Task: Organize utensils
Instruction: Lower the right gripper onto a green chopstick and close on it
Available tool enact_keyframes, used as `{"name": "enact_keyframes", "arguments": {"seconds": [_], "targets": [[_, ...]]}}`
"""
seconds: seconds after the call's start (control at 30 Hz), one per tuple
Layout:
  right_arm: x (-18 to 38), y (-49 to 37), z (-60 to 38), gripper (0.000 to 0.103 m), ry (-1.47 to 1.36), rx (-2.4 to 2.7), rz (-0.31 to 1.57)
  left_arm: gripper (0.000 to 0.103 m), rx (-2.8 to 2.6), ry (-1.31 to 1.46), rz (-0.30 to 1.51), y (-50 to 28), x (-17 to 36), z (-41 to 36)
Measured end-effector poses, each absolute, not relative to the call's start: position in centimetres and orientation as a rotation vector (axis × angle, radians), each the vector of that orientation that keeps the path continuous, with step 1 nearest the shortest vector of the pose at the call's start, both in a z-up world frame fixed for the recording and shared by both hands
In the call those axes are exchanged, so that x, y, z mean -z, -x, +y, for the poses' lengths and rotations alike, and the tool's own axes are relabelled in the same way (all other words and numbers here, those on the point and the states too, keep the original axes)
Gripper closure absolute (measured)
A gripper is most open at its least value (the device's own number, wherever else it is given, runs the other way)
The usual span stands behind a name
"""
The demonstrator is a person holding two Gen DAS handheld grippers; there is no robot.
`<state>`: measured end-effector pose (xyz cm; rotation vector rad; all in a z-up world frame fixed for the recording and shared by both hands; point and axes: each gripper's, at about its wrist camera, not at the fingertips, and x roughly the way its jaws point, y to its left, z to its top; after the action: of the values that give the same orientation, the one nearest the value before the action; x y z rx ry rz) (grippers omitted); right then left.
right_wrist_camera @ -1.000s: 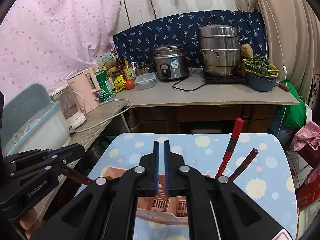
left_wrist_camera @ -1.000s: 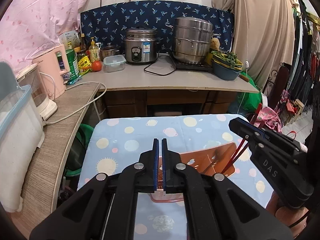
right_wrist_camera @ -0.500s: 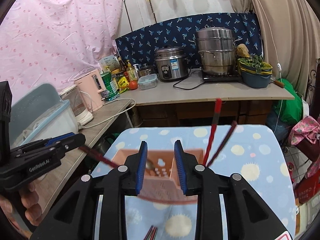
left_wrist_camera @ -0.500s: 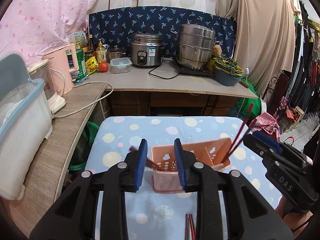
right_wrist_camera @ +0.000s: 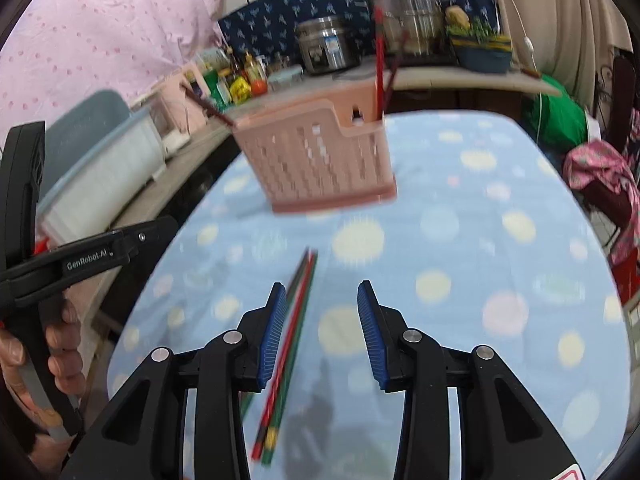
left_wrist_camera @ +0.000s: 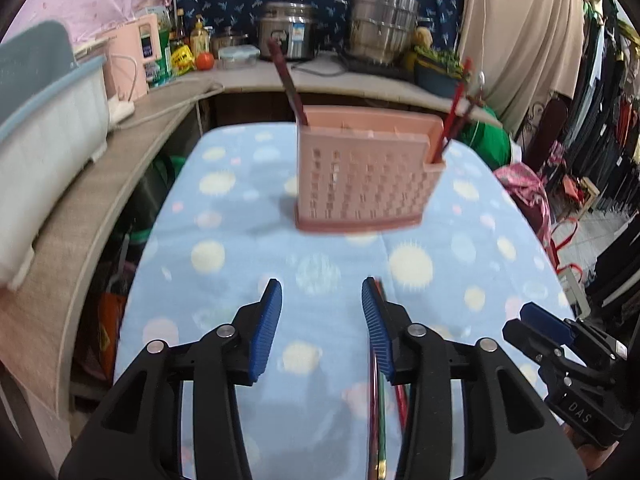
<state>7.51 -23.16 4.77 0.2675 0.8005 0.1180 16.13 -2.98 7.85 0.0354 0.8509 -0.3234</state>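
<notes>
Here, the pink utensil holder (left_wrist_camera: 362, 176) stands upright on the table with the blue spotted cloth (left_wrist_camera: 224, 280), toward its far end. A dark red chopstick (left_wrist_camera: 286, 84) leans out of its left side, and a red pair (left_wrist_camera: 454, 114) rises from the small compartment at its right end. Nearer, a loose bundle of chopsticks (right_wrist_camera: 290, 344), red, green and dark, lies flat on the cloth, well apart from the holder.

The left gripper (left_wrist_camera: 322, 328) hovers above the near cloth, jaws opening and moderately wide, with nothing between the blue pads; the bundle lies just under its right finger. The right gripper (right_wrist_camera: 322, 330) is also opening with a moderate gap and grips nothing; the bundle runs just beside and beneath its left finger.

Readable writing is scarce. In the right wrist view the left tool's side reads "GenRobot.AI", with a hand (right_wrist_camera: 28, 364) wrapped round its handle. In the left wrist view the right tool's body carries "DAS".

On the far counter (left_wrist_camera: 320, 80) stand a rice cooker (left_wrist_camera: 286, 30) with a label too blurred to read, a stacked steel steamer (left_wrist_camera: 382, 24), bottles and a tomato (left_wrist_camera: 205, 60).
</notes>
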Motion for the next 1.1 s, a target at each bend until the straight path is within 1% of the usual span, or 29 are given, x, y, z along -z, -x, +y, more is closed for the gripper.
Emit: {"name": "enact_keyframes", "arguments": {"seconds": [0.1,0.17,0.3,0.37,0.63,1.1], "targets": [[-2.5,-5.3,-22.3,0.067,-0.254,-0.11,0.846,0.062,0.323,-0.051,0.889,-14.1,-5.8,-2.9],[-1.3,-4.3,-21.7,0.067,-0.251,-0.114,0.873,0.059,0.318,-0.051,0.912,-12.8,-4.6,-2.7],[0.6,-2.9,-20.2,0.067,-0.233,-0.137,0.909,0.056,0.307,-0.046,0.942,-10.9,-2.8,-2.2],[1.2,-2.5,-19.4,0.067,-0.219,-0.15,0.916,0.051,0.297,-0.05,0.944,-10.0,-2.2,-2.0],[3.2,-1.9,-17.2,0.067,-0.161,-0.15,0.951,0.049,0.27,-0.056,0.984,-8.0,-0.2,-1.0],[3.3,-1.3,-18.1,0.067,-0.14,-0.092,0.921,0.048,0.299,-0.059,1.016,-6.7,1.3,-1.1]]}}
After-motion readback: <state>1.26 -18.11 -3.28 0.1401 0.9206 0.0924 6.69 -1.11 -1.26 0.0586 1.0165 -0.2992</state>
